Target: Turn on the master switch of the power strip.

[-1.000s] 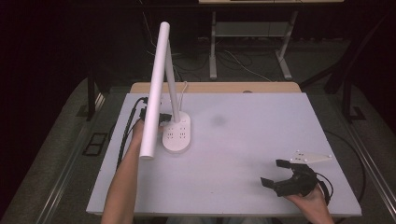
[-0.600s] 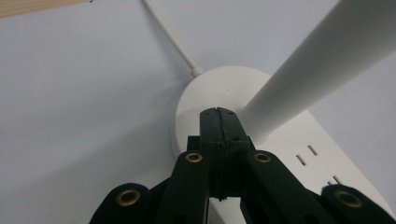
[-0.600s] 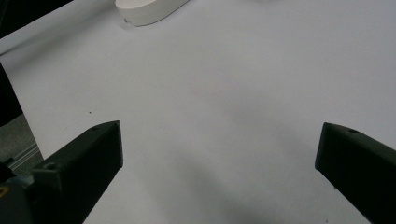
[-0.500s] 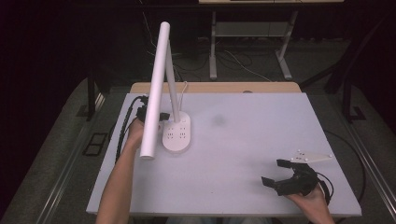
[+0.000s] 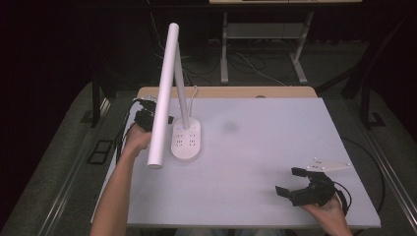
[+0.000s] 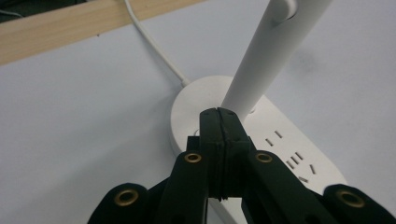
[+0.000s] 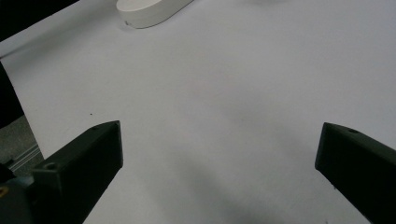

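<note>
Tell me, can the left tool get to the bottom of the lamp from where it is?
Probably yes. The left tool, shut, sits right by the lamp base next to the lamp's post, with nothing between them. Whether it touches is hard to tell.

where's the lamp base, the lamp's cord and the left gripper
lamp base [image 5: 187, 141]: high view, top face beside the sockets
cord [image 6: 154, 49]: left gripper view, mid-length of the white cable
left gripper [image 6: 218, 112]: left gripper view, tips of its shut jaws

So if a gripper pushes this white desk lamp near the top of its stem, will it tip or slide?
The desk lamp may tip rather than slide: its long head overhangs the oval base toward the person. The base looks broad, which probably helps. The cord at its back could drag.
</note>
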A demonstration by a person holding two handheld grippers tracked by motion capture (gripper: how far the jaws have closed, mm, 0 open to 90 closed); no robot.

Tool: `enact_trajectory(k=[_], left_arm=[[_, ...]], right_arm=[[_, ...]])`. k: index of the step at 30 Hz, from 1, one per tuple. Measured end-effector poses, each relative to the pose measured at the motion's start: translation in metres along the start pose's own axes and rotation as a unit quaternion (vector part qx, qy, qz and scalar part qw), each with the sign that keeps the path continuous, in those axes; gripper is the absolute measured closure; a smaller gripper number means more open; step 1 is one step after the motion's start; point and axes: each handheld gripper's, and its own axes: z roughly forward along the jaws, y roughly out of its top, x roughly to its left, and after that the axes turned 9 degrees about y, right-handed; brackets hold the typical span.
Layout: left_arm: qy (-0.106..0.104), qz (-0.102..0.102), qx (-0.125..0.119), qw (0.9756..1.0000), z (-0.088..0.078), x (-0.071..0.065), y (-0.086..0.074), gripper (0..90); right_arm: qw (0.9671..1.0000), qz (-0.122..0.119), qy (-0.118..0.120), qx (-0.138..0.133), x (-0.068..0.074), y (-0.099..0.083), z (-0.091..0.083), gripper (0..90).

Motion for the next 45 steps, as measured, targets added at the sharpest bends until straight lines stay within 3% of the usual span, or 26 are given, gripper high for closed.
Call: enact_trajectory(k=[9, 11, 15, 19, 23, 28, 30, 36, 45], left_arm=[[-0.001, -0.006, -0.017, 0.9998, -0.022, 0.002, -0.002, 70.5], [-0.001, -0.017, -0.022, 0.9996, -0.027, 0.001, -0.004, 66.8], [0.001, -0.033, -0.025, 0.9991, -0.034, 0.000, -0.009, 51.4], [-0.005, -0.057, -0.053, 0.9970, -0.044, -0.003, -0.018, 32.8], [-0.006, -0.061, -0.067, 0.9959, -0.052, -0.006, -0.025, 19.7], [-0.002, -0.061, -0.059, 0.9964, -0.057, -0.010, -0.034, 0.0], [-0.007, -0.066, -0.072, 0.9952, -0.061, -0.010, -0.038, 0.0], [-0.017, -0.067, -0.082, 0.9942, -0.067, -0.015, -0.050, 0.0], [-0.047, -0.063, -0.095, 0.9924, -0.070, -0.036, -0.069, 0.0]], right_arm=[[1.0000, -0.001, 0.002, -0.003, 0.000, 0.000, -0.001, 0.4], [1.0000, -0.001, 0.002, -0.003, 0.000, 0.001, -0.001, 0.4], [1.0000, -0.002, 0.003, -0.004, 0.000, 0.001, -0.001, 0.4], [1.0000, 0.000, 0.001, -0.007, 0.000, 0.000, -0.002, 0.4], [0.9999, 0.002, 0.000, -0.010, 0.000, 0.000, -0.004, 0.4], [0.9999, 0.003, 0.000, -0.014, 0.000, 0.000, -0.006, 0.4], [0.9999, 0.002, 0.000, -0.014, 0.000, 0.000, -0.006, 0.4], [0.9999, 0.002, 0.000, -0.014, 0.000, 0.000, -0.006, 0.4], [0.9999, 0.003, 0.000, -0.014, 0.000, 0.000, -0.006, 0.4]])
